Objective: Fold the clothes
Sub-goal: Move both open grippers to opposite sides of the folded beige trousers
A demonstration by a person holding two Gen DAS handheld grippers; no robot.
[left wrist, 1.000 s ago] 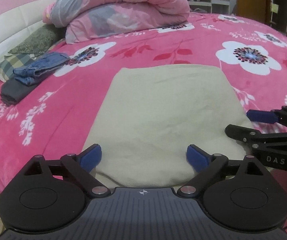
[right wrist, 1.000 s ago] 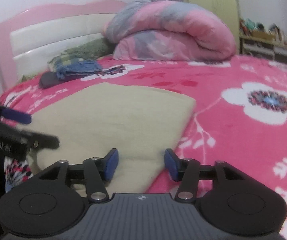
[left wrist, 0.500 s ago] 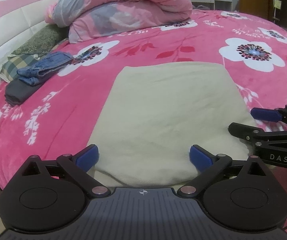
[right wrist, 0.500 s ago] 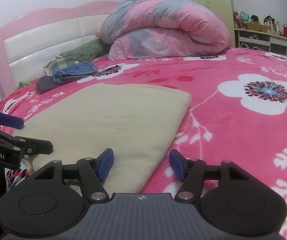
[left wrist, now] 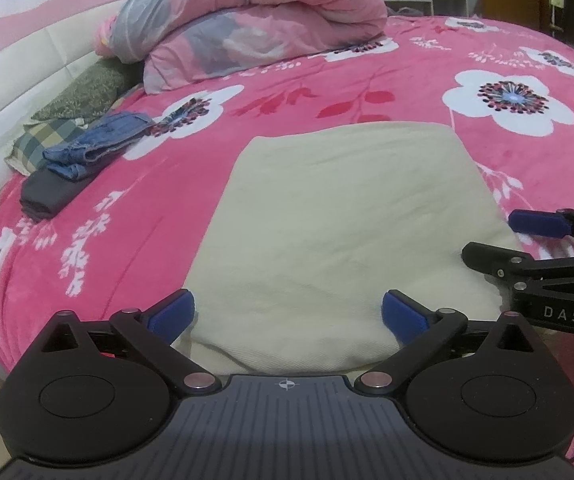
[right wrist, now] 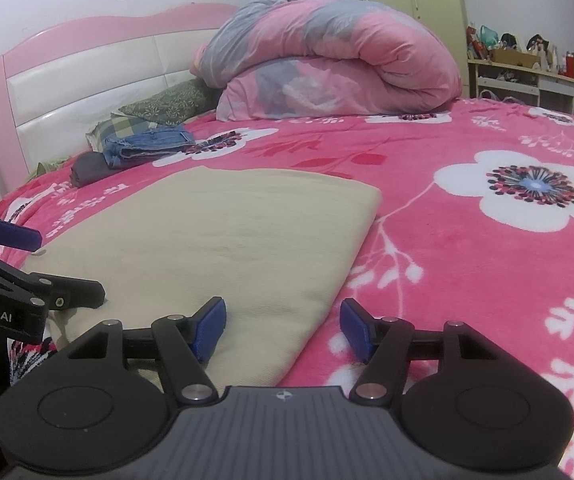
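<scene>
A beige cloth (left wrist: pixel 339 236) lies flat on the bed (left wrist: pixel 327 88), folded into a rough rectangle with soft creases across its top and a rounded, doubled near edge that reaches the bed's near side. Its far corners are squared off, and pink floral bedding shows on every side of it.

The left gripper (left wrist: pixel 289 314) has its fingers (left wrist: pixel 171 314) spread wide, holding nothing; the two blue pads sit over the cloth's near edge, the left pad at the cloth's left corner and the other over its middle. Whether the pads actually touch the fabric cannot be told.

The right gripper (right wrist: pixel 283 328) is also spread wide and empty (its gap straddles the cloth's right edge). Its left finger (right wrist: pixel 209 326) is over the cloth and the other is over the bedding just beside it.

In the left wrist view the right gripper (left wrist: pixel 527 236) shows at the cloth's right side; in the right wrist view the left gripper (right wrist: pixel 47 268) shows at its left.

Near the headboard (right wrist: pixel 87 76), well apart from the cloth, lie folded jeans (right wrist: pixel 147 146) on a dark garment (right wrist: pixel 87 168), with a rolled quilt (right wrist: pixel 327 68) behind.
</scene>
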